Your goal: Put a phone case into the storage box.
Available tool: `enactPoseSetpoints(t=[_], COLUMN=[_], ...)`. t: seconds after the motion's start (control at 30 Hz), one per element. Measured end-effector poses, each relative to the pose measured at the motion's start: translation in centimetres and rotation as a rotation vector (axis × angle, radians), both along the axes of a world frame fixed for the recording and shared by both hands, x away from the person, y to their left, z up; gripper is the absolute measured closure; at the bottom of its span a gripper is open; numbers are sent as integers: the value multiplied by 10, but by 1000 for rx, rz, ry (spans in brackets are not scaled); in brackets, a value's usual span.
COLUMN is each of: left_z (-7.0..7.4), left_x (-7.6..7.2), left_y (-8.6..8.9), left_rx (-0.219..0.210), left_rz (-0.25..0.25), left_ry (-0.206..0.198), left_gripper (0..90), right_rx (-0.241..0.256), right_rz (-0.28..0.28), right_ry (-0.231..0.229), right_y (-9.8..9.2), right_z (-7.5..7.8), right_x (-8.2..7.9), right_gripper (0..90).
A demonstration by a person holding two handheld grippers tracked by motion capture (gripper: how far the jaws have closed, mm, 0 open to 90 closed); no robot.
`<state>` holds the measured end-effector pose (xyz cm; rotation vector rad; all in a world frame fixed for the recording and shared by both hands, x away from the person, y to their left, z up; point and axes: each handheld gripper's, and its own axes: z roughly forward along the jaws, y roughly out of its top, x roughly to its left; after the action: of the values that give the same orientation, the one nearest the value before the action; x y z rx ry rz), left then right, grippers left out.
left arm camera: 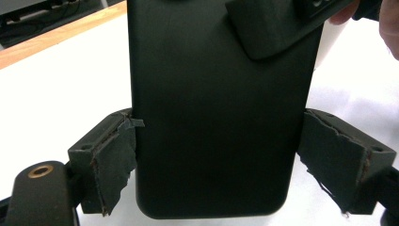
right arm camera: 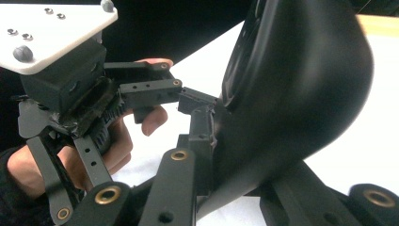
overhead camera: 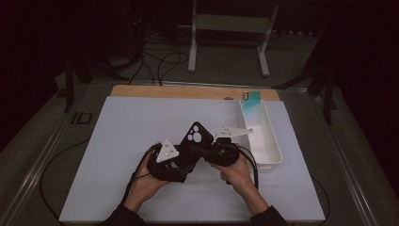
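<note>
Position: phone case (overhead camera: 194, 141) held above the bench (overhead camera: 117, 141), between both tongs.
Left tongs (left arm camera: 216, 155): clamped on its side edges.
Right tongs (right arm camera: 221, 141): clamped on its edge.
Look: matte black, camera cut-outs.

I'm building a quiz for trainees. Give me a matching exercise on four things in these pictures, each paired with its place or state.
Things:
1. black phone case
2. white bin
3. teal phone case
4. left tongs

Places or states:
A. stands at the bin's far end
B. shut on the black case's two long edges
C. held up between both tongs
D. rests on the table at the right

Pairs: 1-C, 2-D, 3-A, 4-B
</note>
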<state>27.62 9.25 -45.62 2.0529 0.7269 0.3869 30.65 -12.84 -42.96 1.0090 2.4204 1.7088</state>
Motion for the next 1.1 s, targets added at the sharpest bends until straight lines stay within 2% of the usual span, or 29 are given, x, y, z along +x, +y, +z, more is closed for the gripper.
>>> enactPoseSetpoints(t=[0.03,0.07,0.13,0.27,0.53,0.8,0.93,0.97,1.1], left_z=[0,1,1,3,6,5,4,3,1], left_x=[-1,0,0,1,4,5,6,7,7], left_y=[2,2,3,7,15,20,20,19,17], left_rx=[-2,-16,-18,-30,-64,-85,-96,-106,-105], left_rz=[8,10,20,31,21,-4,-30,-54,-60], left_ry=[-18,-16,-18,-18,9,42,66,77,89], left_gripper=[207,249,196,185,160,131,96,71,29], right_rx=[0,0,-14,-14,-18,-2,12,13,16], right_rz=[-1,2,-12,-23,-35,-36,-25,-17,1], right_ry=[-4,-5,-9,-21,-37,-60,-83,-91,-109], right_y=[0,0,0,-1,-9,-18,-22,-23,-22], right_z=[1,1,2,3,4,10,16,19,24], right_x=[0,-1,-2,-2,0,0,-2,-3,-5], right_gripper=[809,855,856,858,856,856,855,856,856])
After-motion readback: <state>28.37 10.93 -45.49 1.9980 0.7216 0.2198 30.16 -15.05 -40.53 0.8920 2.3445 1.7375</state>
